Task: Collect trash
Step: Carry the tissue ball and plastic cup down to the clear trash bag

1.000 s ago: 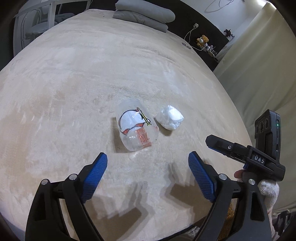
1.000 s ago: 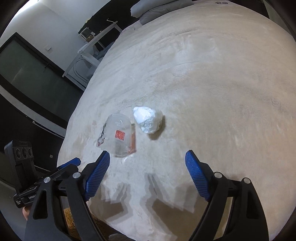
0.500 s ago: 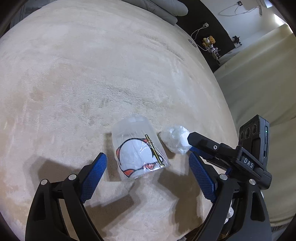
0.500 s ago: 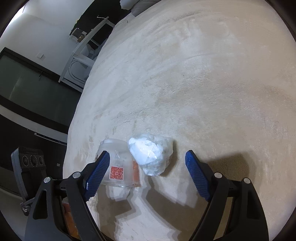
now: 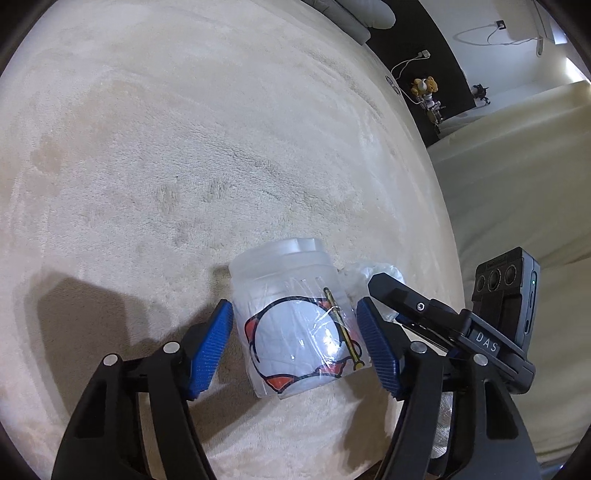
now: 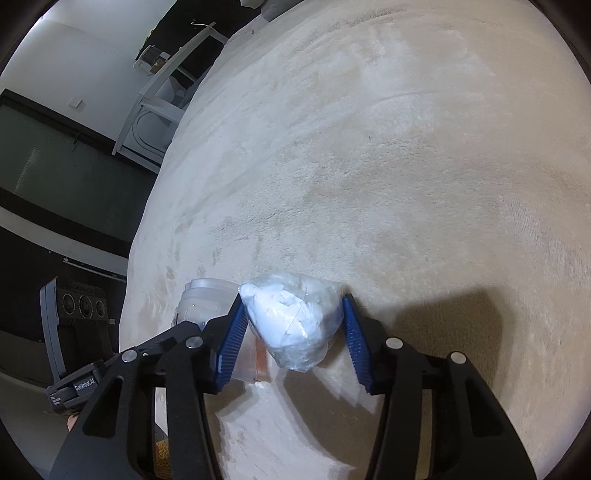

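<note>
A clear plastic cup [image 5: 295, 314] with a red, white and black print lies on its side on the beige carpet. My left gripper [image 5: 295, 343] has closed around it, both blue pads against its sides. A crumpled white wad in clear wrap [image 6: 295, 321] lies just right of the cup. My right gripper [image 6: 293, 332] has closed on the wad, pads touching both sides. The cup also shows in the right wrist view [image 6: 207, 299], behind the right gripper's left finger. The wad [image 5: 373, 273] peeks out behind the right gripper in the left wrist view.
The beige carpet [image 5: 184, 147] spreads all around. Grey cushions [image 5: 354, 14] lie at its far edge. A cream sofa or bed [image 5: 517, 184] stands to the right. A white side table [image 6: 162, 103] and a dark cabinet stand off the carpet's left edge.
Both grippers moved forward and down onto the trash. The left jaws narrowed onto the cup and the right jaws narrowed onto the white wad.
</note>
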`<control>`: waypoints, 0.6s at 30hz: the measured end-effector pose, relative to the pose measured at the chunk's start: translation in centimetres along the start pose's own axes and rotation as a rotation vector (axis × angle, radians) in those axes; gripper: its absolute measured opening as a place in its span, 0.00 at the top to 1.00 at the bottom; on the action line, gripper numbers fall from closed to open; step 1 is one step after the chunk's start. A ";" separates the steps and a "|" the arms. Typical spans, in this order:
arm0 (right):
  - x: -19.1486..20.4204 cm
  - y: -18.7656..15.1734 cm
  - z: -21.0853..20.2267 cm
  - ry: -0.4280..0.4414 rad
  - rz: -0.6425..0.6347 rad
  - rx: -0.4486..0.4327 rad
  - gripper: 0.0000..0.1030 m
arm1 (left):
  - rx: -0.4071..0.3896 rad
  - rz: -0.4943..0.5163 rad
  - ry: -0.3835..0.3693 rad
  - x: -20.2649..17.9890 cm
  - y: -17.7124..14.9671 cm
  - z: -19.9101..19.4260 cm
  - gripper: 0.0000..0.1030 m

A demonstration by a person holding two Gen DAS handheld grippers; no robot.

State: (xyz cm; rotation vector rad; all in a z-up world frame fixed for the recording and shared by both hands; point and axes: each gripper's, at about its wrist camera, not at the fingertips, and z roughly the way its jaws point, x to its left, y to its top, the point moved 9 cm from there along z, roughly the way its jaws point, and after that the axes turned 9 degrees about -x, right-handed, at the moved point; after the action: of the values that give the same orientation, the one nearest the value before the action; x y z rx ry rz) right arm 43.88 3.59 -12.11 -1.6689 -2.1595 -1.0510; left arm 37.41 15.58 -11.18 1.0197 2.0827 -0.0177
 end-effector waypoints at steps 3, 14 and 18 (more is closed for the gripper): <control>0.0 -0.2 -0.5 0.000 -0.005 -0.005 0.51 | -0.014 0.002 0.000 0.1 -0.1 -0.4 0.36; 1.2 -1.8 -4.1 -0.006 -0.054 -0.047 0.51 | -0.069 0.050 -0.005 -1.5 -1.7 -3.2 0.37; 1.9 -2.7 -5.9 0.003 -0.065 -0.063 0.51 | -0.086 0.063 -0.016 -2.4 -2.4 -4.2 0.37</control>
State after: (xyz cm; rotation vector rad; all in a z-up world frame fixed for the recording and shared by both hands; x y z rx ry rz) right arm 39.28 0.91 -7.85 -1.6329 -2.2144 -1.1496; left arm 33.90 13.79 -7.49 1.0282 2.0181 0.0946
